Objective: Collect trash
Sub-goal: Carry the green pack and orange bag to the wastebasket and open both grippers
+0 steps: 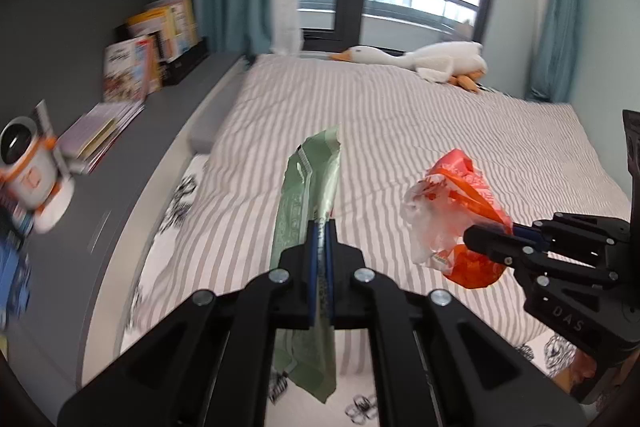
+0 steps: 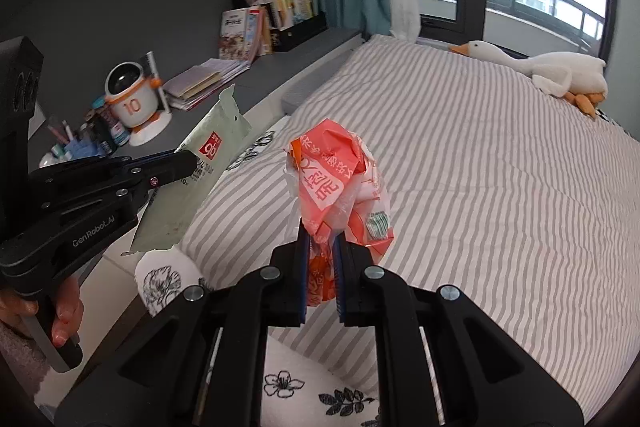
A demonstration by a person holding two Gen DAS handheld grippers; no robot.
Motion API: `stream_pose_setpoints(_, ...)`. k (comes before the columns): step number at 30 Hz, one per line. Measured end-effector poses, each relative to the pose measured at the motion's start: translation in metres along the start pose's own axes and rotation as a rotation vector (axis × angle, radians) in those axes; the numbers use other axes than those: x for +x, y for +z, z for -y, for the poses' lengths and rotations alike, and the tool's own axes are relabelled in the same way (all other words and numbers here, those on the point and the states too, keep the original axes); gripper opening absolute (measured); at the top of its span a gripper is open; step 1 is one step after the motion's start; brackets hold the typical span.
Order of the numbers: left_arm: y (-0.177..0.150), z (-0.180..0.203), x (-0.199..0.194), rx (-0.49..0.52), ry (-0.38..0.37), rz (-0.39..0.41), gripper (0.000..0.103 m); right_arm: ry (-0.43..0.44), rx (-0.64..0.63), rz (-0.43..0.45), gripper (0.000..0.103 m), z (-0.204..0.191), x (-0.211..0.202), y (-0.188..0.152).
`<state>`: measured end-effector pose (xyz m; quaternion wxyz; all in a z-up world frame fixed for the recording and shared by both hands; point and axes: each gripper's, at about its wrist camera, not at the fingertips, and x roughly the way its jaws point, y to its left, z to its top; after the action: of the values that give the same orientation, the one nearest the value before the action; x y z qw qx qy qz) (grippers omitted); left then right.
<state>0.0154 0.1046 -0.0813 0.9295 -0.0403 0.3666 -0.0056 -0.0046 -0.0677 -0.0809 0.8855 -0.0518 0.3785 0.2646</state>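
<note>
The green wrapper (image 1: 308,183) hangs in the air above the striped bed (image 1: 420,115), pinched flat between the closed jaws of the left gripper (image 1: 320,227). Just beside it, the crumpled orange-and-white bag (image 2: 340,183) is clamped the same way in the right gripper (image 2: 322,243), also lifted off the cover. Below both, the bed lies wide and bare out to the plush goose (image 2: 552,69) by the window. Its left edge meets a grey ledge (image 2: 256,83) carrying 1 robot-shaped lamp (image 2: 132,99), stacked books (image 2: 204,83) and upright books. A hand (image 2: 66,311) grips the left handle.
</note>
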Motion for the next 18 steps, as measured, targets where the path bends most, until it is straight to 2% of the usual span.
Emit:
stream_pose_setpoints(3, -0.029, 0.001, -0.037, -0.109, 0.055, 0.003, 0.004, 0.068, -0.079, 0.005, 0.010, -0.015, -0.024, -0.014)
stream_pose_setpoints(9, -0.085, 0.001, -0.110, -0.250, 0.202, 0.037, 0.004, 0.224, -0.230, 0.013, 0.010, -0.061, -0.057, -0.040)
stream_pose_setpoints(12, -0.111, -0.004, -0.145, -0.314, 0.286, 0.049, 0.004, 0.327, -0.304, -0.008, 0.010, -0.095, -0.062, -0.048)
stream_pose_setpoints(18, -0.183, -0.032, -0.227, -0.497, 0.494, 0.065, 0.004, 0.539, -0.510, -0.053, 0.010, -0.193, -0.078, -0.078)
